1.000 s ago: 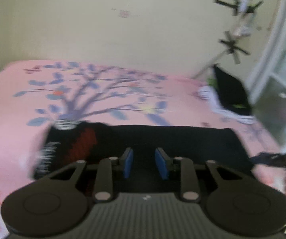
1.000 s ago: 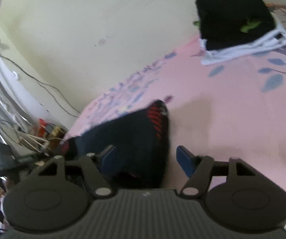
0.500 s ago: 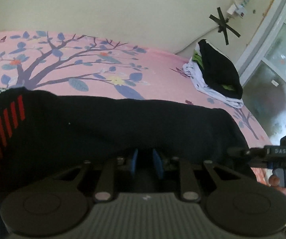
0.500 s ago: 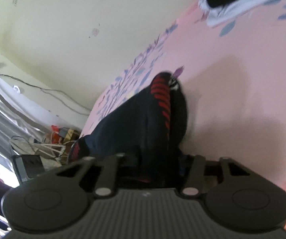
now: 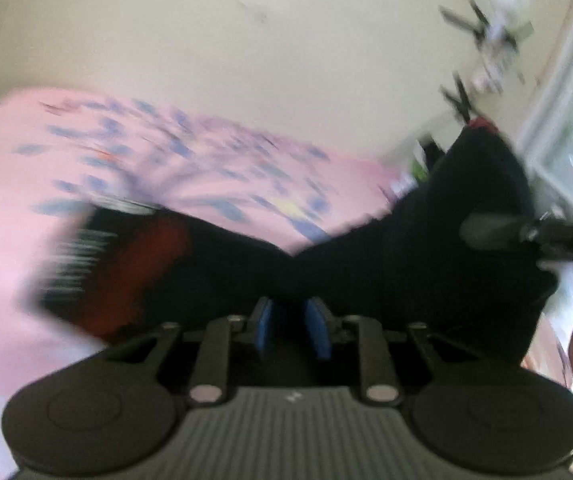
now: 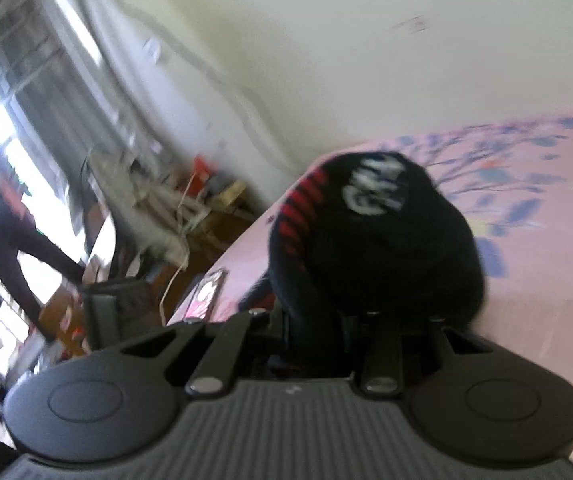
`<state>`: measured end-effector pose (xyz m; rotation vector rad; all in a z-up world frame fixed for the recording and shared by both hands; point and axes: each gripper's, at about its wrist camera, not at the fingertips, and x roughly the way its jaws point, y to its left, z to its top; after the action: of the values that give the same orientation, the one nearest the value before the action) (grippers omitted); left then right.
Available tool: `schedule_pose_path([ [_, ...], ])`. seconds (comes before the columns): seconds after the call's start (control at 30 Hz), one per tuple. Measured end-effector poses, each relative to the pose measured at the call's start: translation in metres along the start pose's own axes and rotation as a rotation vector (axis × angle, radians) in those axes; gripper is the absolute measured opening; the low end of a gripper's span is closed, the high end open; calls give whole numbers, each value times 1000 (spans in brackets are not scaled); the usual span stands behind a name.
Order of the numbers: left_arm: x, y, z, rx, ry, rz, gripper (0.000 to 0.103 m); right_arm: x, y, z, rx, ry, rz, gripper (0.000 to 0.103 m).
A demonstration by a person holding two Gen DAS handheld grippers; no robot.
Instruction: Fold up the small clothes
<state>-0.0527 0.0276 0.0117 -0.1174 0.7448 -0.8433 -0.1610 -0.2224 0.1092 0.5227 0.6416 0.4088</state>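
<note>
A black garment with red stripes and white lettering (image 5: 214,272) lies on the pink bed sheet (image 5: 166,176). My left gripper (image 5: 292,326) is shut on its near edge at the middle, blue pads pinching the cloth. My right gripper (image 6: 318,328) is shut on the garment's other end (image 6: 370,232), which bunches up over its fingers with the lettering on top. In the left wrist view that end (image 5: 478,208) is lifted at the right, next to the right gripper's body (image 5: 534,232). Both views are blurred.
A stack of folded clothes (image 5: 426,160) lies at the bed's far right, mostly hidden behind the lifted cloth. A wall runs behind the bed. In the right wrist view a cluttered floor and stand (image 6: 166,208) lie beyond the bed's edge, and a phone (image 6: 206,292) lies near it.
My right gripper has closed on the garment's right end and lifted it up and over toward the left. My left gripper closed on the middle edge and keeps hold.
</note>
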Motion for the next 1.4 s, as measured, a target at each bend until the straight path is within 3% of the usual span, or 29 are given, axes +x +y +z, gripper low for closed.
schedule_pose_path([
  [0.13, -62, 46, -3, -97, -119, 132, 28, 65, 33, 12, -75, 105, 38, 34],
  [0.2, -84, 62, -7, -141, -163, 175, 33, 104, 43, 10, -121, 179, 33, 29],
  [0.27, -98, 73, -11, -177, -193, 196, 38, 149, 47, 5, -171, 276, 62, 34],
  [0.33, -104, 77, -15, -200, -204, 196, 41, 182, 49, -5, -182, 346, 86, 32],
  [0.37, -104, 78, -16, -203, -205, 190, 41, 187, 49, -8, -179, 351, 94, 38],
  [0.4, -105, 78, -18, -201, -205, 185, 44, 187, 51, -8, -170, 356, 112, 53],
  [0.43, -105, 77, -19, -196, -206, 179, 48, 184, 53, -5, -156, 364, 153, 59],
  [0.5, -105, 78, -19, -183, -209, 167, 52, 164, 52, 3, -138, 336, 210, 62],
  [0.57, -101, 78, -18, -171, -207, 156, 52, 139, 52, 14, -169, 289, 196, 61],
  [0.67, -85, 83, -15, -178, -189, 141, 53, 109, 51, 34, -228, 181, 117, 50],
  [0.77, -60, 85, -5, -201, -158, 93, 52, 111, 48, 49, -212, 155, 70, 46],
  [0.83, -41, 82, 7, -179, -141, 65, 48, 129, 40, 50, -232, 167, 3, 29],
  [0.87, -30, 83, 14, -174, -125, 61, 43, 138, 34, 49, -250, 165, -63, 2],
  [0.93, 0, 90, 28, -197, -51, 31, 27, 151, 3, 50, -176, 178, -118, 0],
  [1.03, 30, 100, 39, -238, 16, -11, 26, 152, -29, 48, -49, 139, -114, 0],
  [1.2, 33, 75, 39, -111, 25, 96, 29, 151, -19, 39, -121, 98, -145, 0],
  [1.27, 29, 71, 36, -102, 13, 118, 30, 149, -19, 39, -109, 76, -118, 0],
  [1.33, 22, 64, 35, -89, -5, 156, 40, 132, -18, 35, -83, 38, -72, 18],
  [1.37, 17, 58, 33, -68, -17, 194, 45, 118, -15, 31, -84, -2, -50, 41],
  [1.4, 13, 52, 29, -42, -33, 250, 57, 102, -11, 26, -100, -48, -41, 66],
])
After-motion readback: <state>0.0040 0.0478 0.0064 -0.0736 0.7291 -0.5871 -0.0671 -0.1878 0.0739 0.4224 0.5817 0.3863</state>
